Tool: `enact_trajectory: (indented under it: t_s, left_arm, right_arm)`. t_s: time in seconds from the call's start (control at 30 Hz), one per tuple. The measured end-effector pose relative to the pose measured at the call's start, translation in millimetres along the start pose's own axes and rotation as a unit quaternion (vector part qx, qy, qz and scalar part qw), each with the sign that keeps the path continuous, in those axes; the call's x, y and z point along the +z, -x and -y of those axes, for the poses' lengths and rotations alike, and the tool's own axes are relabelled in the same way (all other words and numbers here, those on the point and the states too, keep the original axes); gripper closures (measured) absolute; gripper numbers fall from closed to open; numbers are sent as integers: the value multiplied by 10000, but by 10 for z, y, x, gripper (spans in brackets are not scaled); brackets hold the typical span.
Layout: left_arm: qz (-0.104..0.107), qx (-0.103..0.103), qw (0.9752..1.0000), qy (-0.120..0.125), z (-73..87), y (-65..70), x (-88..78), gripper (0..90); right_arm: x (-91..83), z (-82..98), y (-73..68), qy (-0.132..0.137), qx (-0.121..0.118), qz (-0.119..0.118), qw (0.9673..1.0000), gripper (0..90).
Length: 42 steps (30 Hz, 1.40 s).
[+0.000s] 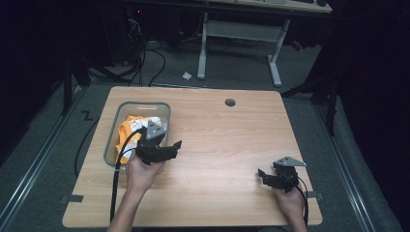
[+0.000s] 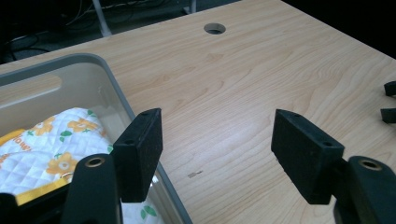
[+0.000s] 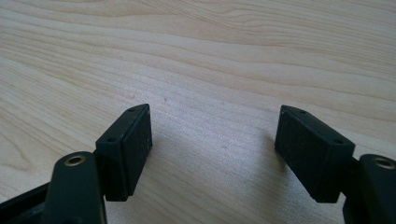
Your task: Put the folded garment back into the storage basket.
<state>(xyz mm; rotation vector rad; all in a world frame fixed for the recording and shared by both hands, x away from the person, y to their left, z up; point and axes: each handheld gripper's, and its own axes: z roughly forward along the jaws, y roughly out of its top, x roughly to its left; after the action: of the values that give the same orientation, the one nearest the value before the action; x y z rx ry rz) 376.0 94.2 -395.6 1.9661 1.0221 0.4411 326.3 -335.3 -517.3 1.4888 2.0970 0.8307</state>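
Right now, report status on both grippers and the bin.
Left gripper open, empty, at bin's right rim. Right gripper open over bare table. Quilted floral cloth inside bin. Nothing blocking.

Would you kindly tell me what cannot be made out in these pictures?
- Cloth in the bin: the left gripper view's bottom edge cuts it off, and the left gripper covers part in the high view.
- Print on the cloth's yellow edge: too small.
- Floor beyond the table: too dark.

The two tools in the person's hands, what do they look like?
Both are black. The left tool and the right tool each carry a grey three-cornered plate on top and trail a black cable. Each has two block-shaped jaws with small screw holes and brass-coloured pivots. Both forearms are bare, without sleeves.
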Motion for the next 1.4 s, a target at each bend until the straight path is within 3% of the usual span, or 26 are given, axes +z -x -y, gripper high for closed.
enact_trajectory:
  t_s: [0.4,0.93,1.4]
  left_arm:
    - [148,94,9998,-64,50,109,6,345]
    - [402,61,9989,-241,138,229,93,363]
    - [692,0,9974,-197,230,355,169,359]
  right_arm:
    - [0,0,0,-1,-1,0,10000,276]
    - [0,0,0,1,-4,3,10000,276]
    - [0,0,0,0,-3,4,10000,276]
